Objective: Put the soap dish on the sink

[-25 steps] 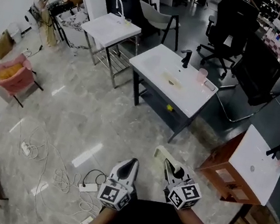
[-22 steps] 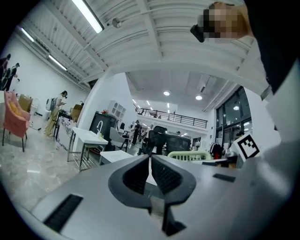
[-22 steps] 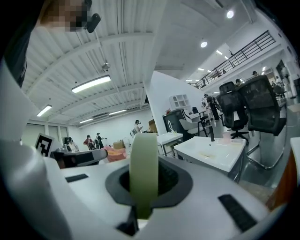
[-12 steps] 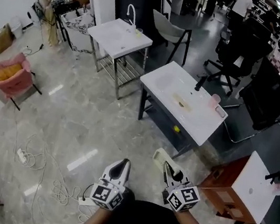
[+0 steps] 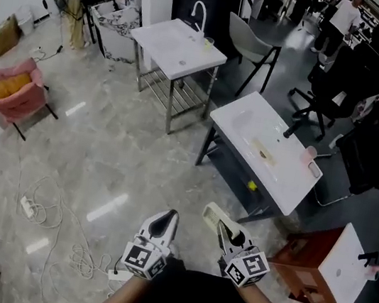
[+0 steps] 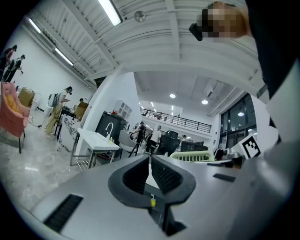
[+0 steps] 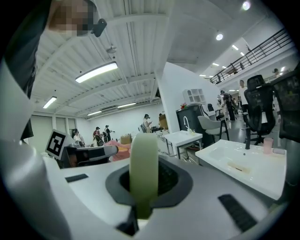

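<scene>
A pale green soap dish (image 5: 215, 215) sits edge-on between the jaws of my right gripper (image 5: 223, 227), which is shut on it; it fills the middle of the right gripper view (image 7: 144, 168). My left gripper (image 5: 167, 217) is beside it, shut and empty, its jaws meeting at the tips (image 6: 150, 159). Both are held low over the floor. The white sink (image 5: 241, 123) with a black tap (image 5: 296, 127) stands ahead and to the right, apart from both grippers. It also shows at the right of the right gripper view (image 7: 220, 154).
A second white sink (image 5: 171, 43) on a metal frame stands farther back. Black office chairs (image 5: 373, 153) are behind the near sink, and a wooden cabinet (image 5: 311, 265) is at the right. Cables with a power strip (image 5: 28, 205) lie on the floor at left. A pink cup (image 5: 309, 155) stands on the near sink.
The whole view has moved forward: both sinks have come nearer and shifted down and right. Both grippers keep their place in view, the right still shut on the soap dish.
</scene>
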Tool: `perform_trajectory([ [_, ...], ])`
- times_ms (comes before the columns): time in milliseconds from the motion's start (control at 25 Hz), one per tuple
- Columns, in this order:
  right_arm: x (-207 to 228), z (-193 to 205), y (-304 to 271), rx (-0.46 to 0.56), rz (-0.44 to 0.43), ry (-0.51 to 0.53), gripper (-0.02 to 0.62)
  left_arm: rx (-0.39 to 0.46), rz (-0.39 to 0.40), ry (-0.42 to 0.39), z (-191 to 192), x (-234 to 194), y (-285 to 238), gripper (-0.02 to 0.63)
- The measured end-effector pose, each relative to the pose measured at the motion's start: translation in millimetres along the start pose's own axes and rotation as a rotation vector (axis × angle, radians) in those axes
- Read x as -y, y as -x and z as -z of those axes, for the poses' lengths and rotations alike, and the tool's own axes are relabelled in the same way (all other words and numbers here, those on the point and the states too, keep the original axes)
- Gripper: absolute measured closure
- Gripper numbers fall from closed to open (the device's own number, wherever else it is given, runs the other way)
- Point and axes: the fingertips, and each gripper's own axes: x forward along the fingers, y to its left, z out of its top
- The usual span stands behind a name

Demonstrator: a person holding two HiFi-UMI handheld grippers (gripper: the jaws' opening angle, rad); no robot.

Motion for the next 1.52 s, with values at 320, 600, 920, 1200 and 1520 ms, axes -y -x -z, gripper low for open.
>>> perform_trajectory([
  [320,-33,-8,-64,-0.059,-0.046,0.048,0.589,0.051,-0.053,0.008,-26,-69,7,0.586],
  [600,-44,4,-83,-0.099,-0.065,0.057,0.589,0.06,-0.089,0.037,-18,-90,23,0.586],
  [920,-22,13,-95,-0.113,-0.037,0.012,0.589,0.033,-0.092,0.047,-9,-96,5,0.586],
  [1200,23,7,-124,-0.078,-0.01,-0.045,0.589,-0.003,-0.083,0.021,-10,-106,-41,0.586],
  [1520,103,-11,-157,-0.048,0.058,-0.097,0.589,-0.055,-0.03,-0.018,-22,-118,-142,0.586],
])
